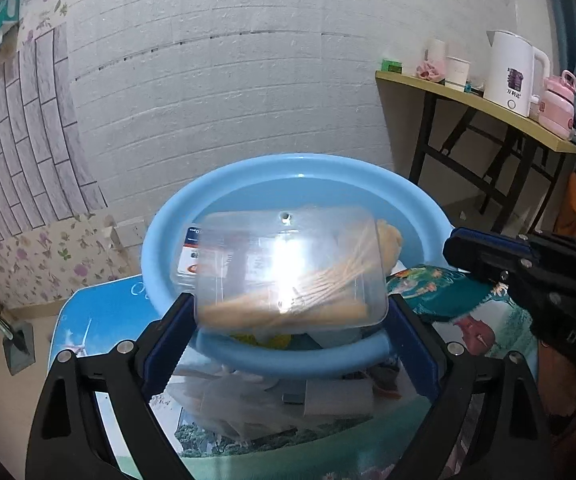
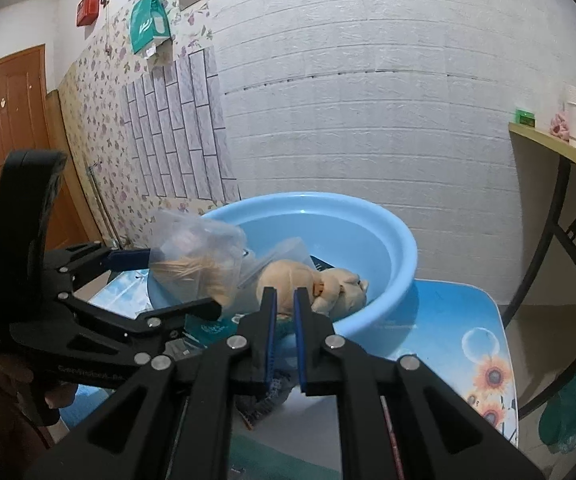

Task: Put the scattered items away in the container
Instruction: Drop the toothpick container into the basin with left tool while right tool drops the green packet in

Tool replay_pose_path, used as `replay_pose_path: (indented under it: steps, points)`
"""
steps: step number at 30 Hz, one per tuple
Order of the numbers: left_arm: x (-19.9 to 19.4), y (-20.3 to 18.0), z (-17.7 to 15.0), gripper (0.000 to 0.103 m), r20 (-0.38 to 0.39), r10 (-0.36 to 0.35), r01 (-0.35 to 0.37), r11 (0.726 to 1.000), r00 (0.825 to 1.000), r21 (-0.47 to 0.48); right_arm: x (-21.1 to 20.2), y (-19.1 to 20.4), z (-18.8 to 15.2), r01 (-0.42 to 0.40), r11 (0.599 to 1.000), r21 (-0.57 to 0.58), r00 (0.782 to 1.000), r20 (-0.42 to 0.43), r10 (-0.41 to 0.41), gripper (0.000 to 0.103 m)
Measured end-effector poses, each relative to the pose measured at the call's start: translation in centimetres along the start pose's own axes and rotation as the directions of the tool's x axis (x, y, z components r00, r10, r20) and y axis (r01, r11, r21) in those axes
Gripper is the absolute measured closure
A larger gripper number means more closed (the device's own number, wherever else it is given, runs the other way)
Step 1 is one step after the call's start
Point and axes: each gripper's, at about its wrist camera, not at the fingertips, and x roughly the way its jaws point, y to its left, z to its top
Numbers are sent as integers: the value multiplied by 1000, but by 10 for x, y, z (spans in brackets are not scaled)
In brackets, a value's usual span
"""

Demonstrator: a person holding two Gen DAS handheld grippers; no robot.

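Drop-off is the step, I judge: my left gripper, jaws wide, clamps a clear box of wooden sticks over the blue basin. Next I'd spread the jaws. My right gripper is closed, empty. Basin holds a plush toy; kettle print unreadable

The left tongs are black with blue pads, and the box between them is clear plastic showing pale tan sticks. Beyond them sits a light blue basin with a beige plush toy inside. The tabletop under the black right tongs is sky blue, printed with sunflowers and bubbles.
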Motion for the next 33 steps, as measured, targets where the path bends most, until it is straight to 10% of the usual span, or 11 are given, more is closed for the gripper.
replay_pose_path:
  steps: [33]
  points:
    - [-17, 66, -64, 8, -77, 55, -69, 980, 995, -188, -15, 27, -24, -31, 998, -56, 998, -60, 27, 87]
